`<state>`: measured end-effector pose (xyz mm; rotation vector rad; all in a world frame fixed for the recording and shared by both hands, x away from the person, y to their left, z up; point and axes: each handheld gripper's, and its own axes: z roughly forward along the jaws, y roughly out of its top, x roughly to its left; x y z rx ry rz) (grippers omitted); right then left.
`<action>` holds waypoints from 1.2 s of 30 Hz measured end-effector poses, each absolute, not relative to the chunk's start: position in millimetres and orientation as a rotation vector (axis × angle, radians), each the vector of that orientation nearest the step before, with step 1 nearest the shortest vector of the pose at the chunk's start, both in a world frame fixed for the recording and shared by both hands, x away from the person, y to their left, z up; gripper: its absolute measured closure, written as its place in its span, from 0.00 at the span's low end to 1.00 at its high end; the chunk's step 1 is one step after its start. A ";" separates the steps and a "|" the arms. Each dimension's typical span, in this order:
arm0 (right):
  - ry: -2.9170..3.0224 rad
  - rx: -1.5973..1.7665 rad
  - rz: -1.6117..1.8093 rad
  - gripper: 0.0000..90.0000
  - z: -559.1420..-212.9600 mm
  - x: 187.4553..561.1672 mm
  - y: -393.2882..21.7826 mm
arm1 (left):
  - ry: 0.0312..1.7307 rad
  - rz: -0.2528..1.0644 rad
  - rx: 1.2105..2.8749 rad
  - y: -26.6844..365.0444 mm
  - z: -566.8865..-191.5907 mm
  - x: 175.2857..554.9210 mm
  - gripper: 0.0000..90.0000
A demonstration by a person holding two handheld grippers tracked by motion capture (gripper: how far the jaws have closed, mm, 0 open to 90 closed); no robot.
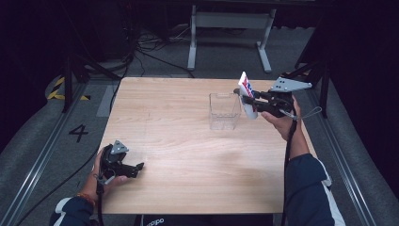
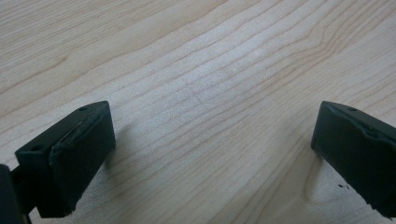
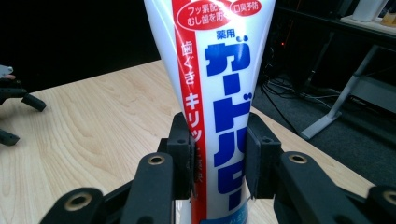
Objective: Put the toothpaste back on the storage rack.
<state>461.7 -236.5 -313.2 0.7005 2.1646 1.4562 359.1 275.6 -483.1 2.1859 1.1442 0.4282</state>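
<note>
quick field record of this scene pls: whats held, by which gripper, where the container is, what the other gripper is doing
held item: toothpaste tube, white with red and blue print
holder: right gripper, shut on the tube, raised beside the container
container: clear plastic box, upright on the wooden table, nothing visible inside
other gripper: left gripper, open, holding nothing, low at the table's near left corner

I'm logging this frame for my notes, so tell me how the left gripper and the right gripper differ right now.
The right gripper is shut on a white toothpaste tube; the left gripper is open with nothing between its jaws. The right gripper is raised beside the clear plastic container, while the left gripper rests low on the wooden table near its front left corner. Both have black jaws and are hand-held.
</note>
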 end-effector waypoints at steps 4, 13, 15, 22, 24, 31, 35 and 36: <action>2.159 0.707 1.466 0.76 -313.6 464.7 -234.0 | 1.144 0.428 2.186 275.6 -483.1 359.1 0.00; 2.141 0.717 1.492 0.76 -314.5 471.2 -227.8 | 1.144 0.428 2.186 275.6 -483.1 359.1 0.00; 2.136 0.715 1.500 0.76 -314.8 472.5 -226.4 | 1.144 0.428 2.186 275.6 -483.1 359.1 0.00; 2.130 0.714 1.524 0.76 -318.1 478.2 -219.6 | 1.144 0.429 2.186 275.6 -483.1 359.1 0.00; 2.128 0.716 1.528 0.76 -319.4 479.9 -217.6 | 1.144 0.428 2.186 275.6 -483.1 359.1 0.00; 2.129 0.733 1.546 0.76 -325.2 487.0 -213.4 | 1.144 0.428 2.186 275.6 -483.1 359.1 0.00; 2.126 0.745 1.552 0.76 -330.2 491.6 -212.1 | 1.144 0.428 2.186 275.6 -483.1 359.1 0.00; 2.125 0.746 1.553 0.76 -331.3 492.7 -211.7 | 1.144 0.428 2.186 275.6 -483.1 359.1 0.00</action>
